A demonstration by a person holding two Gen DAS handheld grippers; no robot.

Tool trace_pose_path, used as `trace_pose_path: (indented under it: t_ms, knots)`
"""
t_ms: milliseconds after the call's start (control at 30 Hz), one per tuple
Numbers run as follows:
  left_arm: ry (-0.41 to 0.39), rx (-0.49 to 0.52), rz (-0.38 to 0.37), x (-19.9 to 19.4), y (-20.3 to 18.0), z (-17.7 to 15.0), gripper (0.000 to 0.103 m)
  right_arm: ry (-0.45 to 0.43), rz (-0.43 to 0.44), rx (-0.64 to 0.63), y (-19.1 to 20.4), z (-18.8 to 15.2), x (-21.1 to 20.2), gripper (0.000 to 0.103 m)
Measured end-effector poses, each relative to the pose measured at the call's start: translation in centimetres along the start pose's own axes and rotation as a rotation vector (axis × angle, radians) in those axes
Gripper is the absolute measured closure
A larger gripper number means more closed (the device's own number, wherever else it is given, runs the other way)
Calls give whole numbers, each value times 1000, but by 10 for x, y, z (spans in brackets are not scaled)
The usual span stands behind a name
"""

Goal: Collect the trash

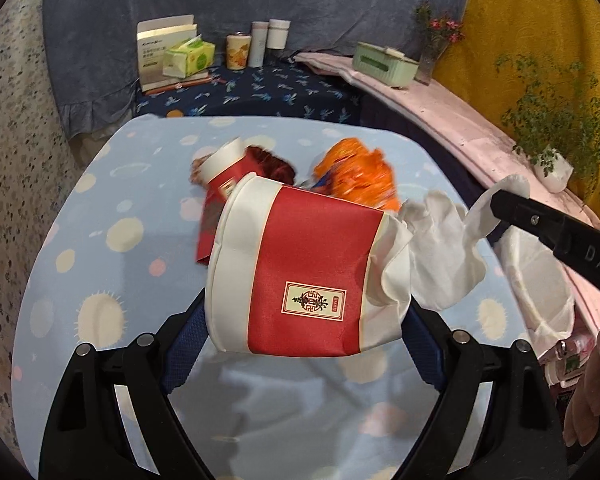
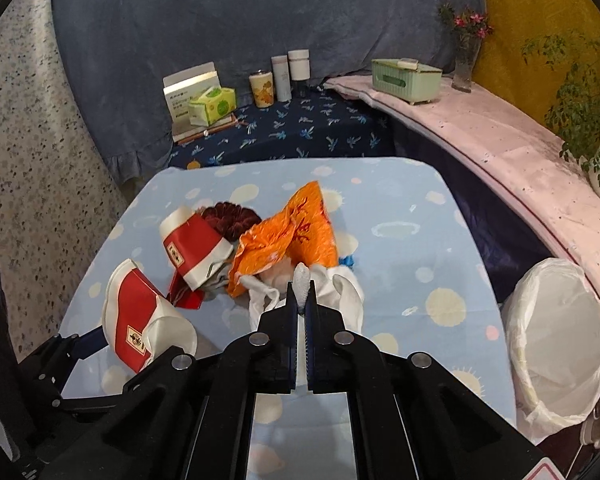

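Note:
A crushed red and white paper cup [image 1: 308,272] hangs above the table, gripped across its width by my left gripper [image 1: 304,332]. The same cup [image 2: 136,320] shows at the left of the right wrist view. My right gripper [image 2: 300,304] is shut on a white tissue [image 2: 302,280], whose loose folds hang below the fingertips. In the left wrist view the right gripper [image 1: 496,200] reaches in from the right with the tissue [image 1: 440,248] trailing from it. On the table lie a second red and white cup [image 2: 196,248], an orange wrapper [image 2: 288,232] and a dark red frilly item [image 2: 232,216].
A bin with a white liner [image 2: 556,340] stands off the table's right edge, below a pink ledge [image 2: 500,140] with a green box [image 2: 404,78], a vase and a plant. Behind the blue dotted tablecloth [image 2: 420,240] a tissue pack [image 2: 212,106] and cans stand.

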State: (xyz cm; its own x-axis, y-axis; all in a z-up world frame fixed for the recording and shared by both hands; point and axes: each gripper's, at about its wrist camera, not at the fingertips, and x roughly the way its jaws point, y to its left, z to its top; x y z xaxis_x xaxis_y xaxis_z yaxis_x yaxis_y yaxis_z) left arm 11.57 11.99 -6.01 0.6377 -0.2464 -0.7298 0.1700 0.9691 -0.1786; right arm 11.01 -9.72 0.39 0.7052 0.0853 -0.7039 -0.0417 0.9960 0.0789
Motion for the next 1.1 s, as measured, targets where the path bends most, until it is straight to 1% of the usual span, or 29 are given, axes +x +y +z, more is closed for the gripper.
trace_pose_path:
  t_ms: [233,367,467,700,900,1100]
  knots:
    - [-45,81,-75,-21,-61,26,20,-112,-59,46,-46,33,-59,100]
    - [-65,133,-121,-28,-100,39,20,-167,-107,83,-79,44,-87,100]
    - [-76,179,-146,-29,-132,44,20,-186,-144,111,-103,47,-99,100]
    - [-59,281,-201,-15,-206,45,20,-181,-229,193,-166,36,-108,100]
    - [-30,360,-237,6,-264,37,20,-152,-295,265,-219,15,-108,100]
    - [7,412,-274,26,-312,29,20,-116,-324,346,-266,-6,-101,100]
